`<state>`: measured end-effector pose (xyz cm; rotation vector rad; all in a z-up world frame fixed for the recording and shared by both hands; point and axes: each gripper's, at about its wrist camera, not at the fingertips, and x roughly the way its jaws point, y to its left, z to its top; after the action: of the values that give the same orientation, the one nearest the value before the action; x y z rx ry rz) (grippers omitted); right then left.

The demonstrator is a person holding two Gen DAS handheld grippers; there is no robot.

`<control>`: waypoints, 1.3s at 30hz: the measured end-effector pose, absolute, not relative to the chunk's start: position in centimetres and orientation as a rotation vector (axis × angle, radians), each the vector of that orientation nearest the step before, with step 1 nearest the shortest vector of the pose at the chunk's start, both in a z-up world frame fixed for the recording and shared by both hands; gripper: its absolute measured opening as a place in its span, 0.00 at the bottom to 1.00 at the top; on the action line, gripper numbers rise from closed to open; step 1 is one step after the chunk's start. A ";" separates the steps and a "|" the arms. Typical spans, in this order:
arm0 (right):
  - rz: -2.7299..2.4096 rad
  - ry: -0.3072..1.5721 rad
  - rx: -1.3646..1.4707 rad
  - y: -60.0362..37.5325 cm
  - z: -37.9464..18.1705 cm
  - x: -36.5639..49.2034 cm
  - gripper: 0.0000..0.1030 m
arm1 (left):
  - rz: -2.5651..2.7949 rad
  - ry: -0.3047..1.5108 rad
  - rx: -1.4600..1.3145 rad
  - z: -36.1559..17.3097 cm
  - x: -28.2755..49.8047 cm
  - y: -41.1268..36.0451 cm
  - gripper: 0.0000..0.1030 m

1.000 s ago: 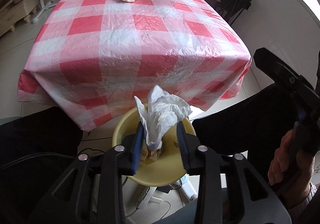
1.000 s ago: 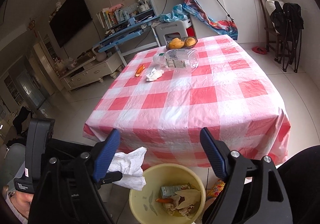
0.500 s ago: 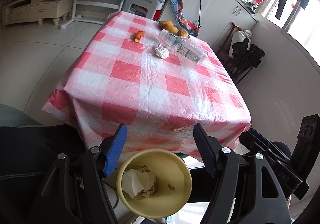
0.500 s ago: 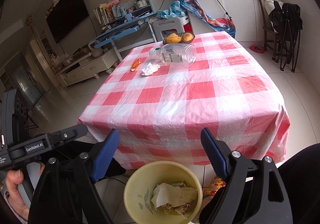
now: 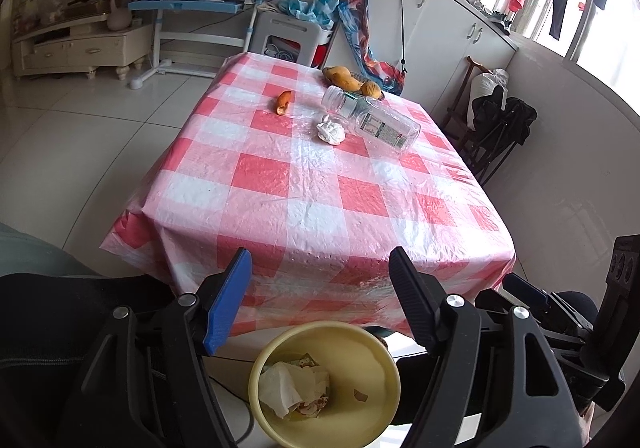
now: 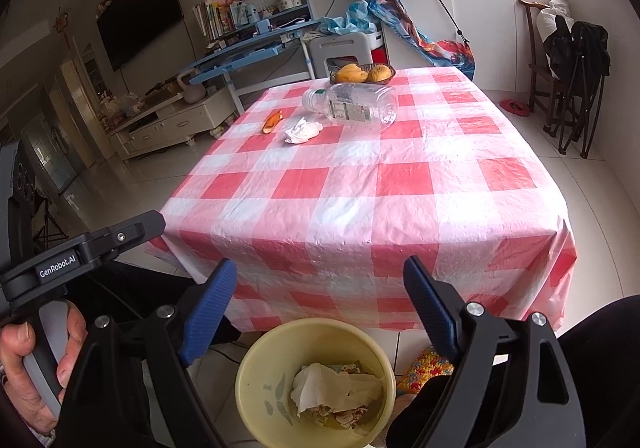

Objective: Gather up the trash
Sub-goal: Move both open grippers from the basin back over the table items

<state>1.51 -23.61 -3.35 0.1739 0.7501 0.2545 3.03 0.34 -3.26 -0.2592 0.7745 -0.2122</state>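
A yellow bin (image 5: 384, 376) (image 6: 260, 376) stands on the floor below the table's near edge, holding a crumpled white tissue (image 5: 282, 388) (image 6: 324, 386) on other scraps. My left gripper (image 5: 320, 300) hangs open above it, nothing between its fingers. My right gripper (image 6: 320, 306) is open too, empty, over the same bin. On the far part of the checked table (image 5: 320, 188) (image 6: 360, 188) lie a crumpled tissue (image 5: 330, 131) (image 6: 302, 130), an orange peel (image 5: 283, 102) (image 6: 273, 121) and a clear plastic bottle (image 5: 370, 116) (image 6: 352, 103) on its side.
A dish of mangoes (image 5: 352, 82) (image 6: 362, 73) sits at the table's far end. A white stool (image 5: 288, 36) and a blue desk (image 6: 248, 48) stand behind the table, a chair with dark bags (image 6: 576, 60) to the right. A hand (image 6: 36, 368) grips the left tool's handle.
My left gripper opened and let the tissue fall into the bin, then rose and tilted up toward the table. The right gripper stayed where it was, open.
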 end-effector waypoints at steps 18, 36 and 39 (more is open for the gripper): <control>0.243 0.745 0.122 -22.8 -3.3 1.6 0.80 | -0.175 0.710 -0.306 -2.1 3.7 1.5 0.66; 0.304 0.706 0.087 -23.3 -0.9 6.3 0.80 | -0.156 0.741 -0.264 -1.1 6.1 1.8 0.66; 0.312 0.710 0.084 -23.5 -0.8 7.2 0.80 | -0.143 0.755 -0.231 -1.2 6.9 1.3 0.66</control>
<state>7.16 -23.47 -0.77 0.0843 0.7097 0.3119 6.86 1.27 -1.17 -0.2310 0.7548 -0.1431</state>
